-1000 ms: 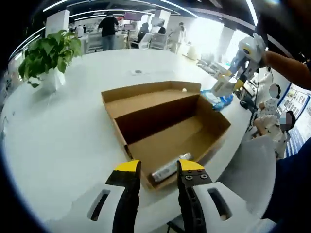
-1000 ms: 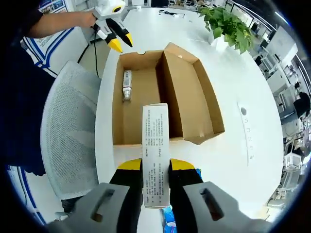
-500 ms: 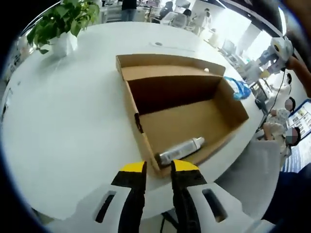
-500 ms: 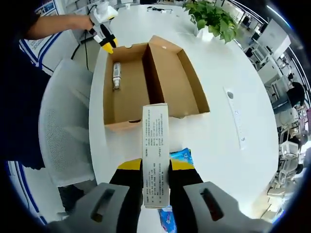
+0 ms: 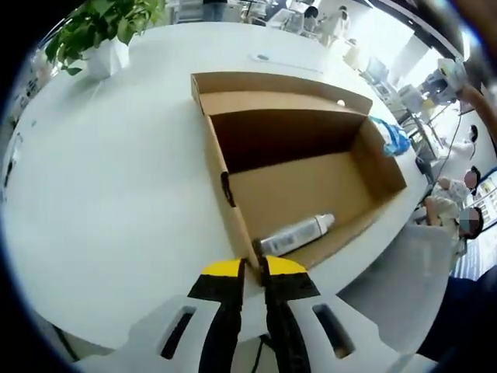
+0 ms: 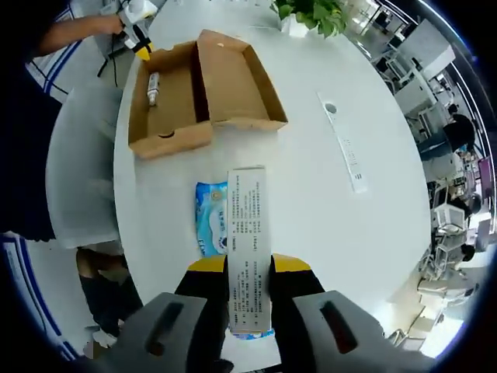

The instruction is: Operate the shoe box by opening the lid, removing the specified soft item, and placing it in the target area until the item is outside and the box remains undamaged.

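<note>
An open brown shoe box [image 5: 365,155] lies on the white round table [image 5: 109,171], its lid [image 5: 272,89] folded back flat. A silver tube [image 5: 297,233] rests inside near the front wall. My left gripper [image 5: 254,268] has its jaws drawn tight on the box's near corner wall. High over the table, my right gripper [image 6: 248,264] is shut on a tall white printed carton [image 6: 248,233]. A blue soft packet [image 6: 210,221] lies on the table below it, outside the box [image 6: 233,81]. The left gripper [image 6: 133,27] shows at the box's far corner.
A potted plant [image 5: 101,31] stands at the table's far side. A flat white strip [image 6: 345,148] lies on the table. A grey mesh chair [image 6: 78,179] is pushed against the table by the box. People and desks are in the background.
My left gripper's jaws have narrowed and come up to the box's near corner. My right gripper has drawn far back from the box with the white carton still in it.
</note>
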Demonstrator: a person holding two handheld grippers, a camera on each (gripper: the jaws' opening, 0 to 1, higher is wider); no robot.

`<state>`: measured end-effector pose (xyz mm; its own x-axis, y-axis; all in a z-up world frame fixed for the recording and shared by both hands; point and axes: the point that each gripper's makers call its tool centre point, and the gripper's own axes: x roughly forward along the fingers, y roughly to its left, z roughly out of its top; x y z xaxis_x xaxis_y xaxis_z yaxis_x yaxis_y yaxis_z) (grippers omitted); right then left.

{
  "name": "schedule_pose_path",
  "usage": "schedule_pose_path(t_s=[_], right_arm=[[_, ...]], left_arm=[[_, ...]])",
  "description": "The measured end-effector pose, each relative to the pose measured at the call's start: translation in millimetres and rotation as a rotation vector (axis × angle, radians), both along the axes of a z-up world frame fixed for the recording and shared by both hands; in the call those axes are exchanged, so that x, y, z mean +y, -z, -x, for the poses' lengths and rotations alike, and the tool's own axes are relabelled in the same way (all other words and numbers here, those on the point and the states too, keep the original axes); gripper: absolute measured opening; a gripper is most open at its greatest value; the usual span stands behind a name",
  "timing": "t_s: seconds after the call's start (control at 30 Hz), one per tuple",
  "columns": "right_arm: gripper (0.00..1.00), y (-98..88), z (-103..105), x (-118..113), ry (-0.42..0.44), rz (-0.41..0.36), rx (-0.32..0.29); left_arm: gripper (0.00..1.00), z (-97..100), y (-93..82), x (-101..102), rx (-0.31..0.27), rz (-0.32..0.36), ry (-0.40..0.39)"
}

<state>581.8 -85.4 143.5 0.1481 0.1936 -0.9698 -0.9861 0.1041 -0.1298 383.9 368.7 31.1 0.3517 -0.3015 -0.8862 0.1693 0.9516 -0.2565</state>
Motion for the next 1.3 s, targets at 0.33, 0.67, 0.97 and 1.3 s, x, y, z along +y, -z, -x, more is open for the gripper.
schedule_pose_path(t_s=[0.33, 0.67, 0.97, 1.3], right_arm=[[0.17, 17.8, -23.8, -38.3, -0.070, 0.033, 0.024], [0.17, 48.7, -51.6, -82.7, -0.093, 0.058, 0.056], [0.17, 83.9, -61.1, -117.2, -0.098, 0.074, 0.096], [0.17, 114.6, -67.9, -138.9, -0.077, 0.060, 0.109]], left_arm=[[0.06, 1.6, -0.8, -1.0, 0.000, -0.001, -0.014], [0.06, 6.7, -6.7, -8.3, -0.021, 0.004, -0.017], [0.07, 5.8, -7.4, -10.2, -0.030, 0.001, -0.016], [0.07, 3.4, -6.3, -9.2, -0.035, 0.010, -0.010]])
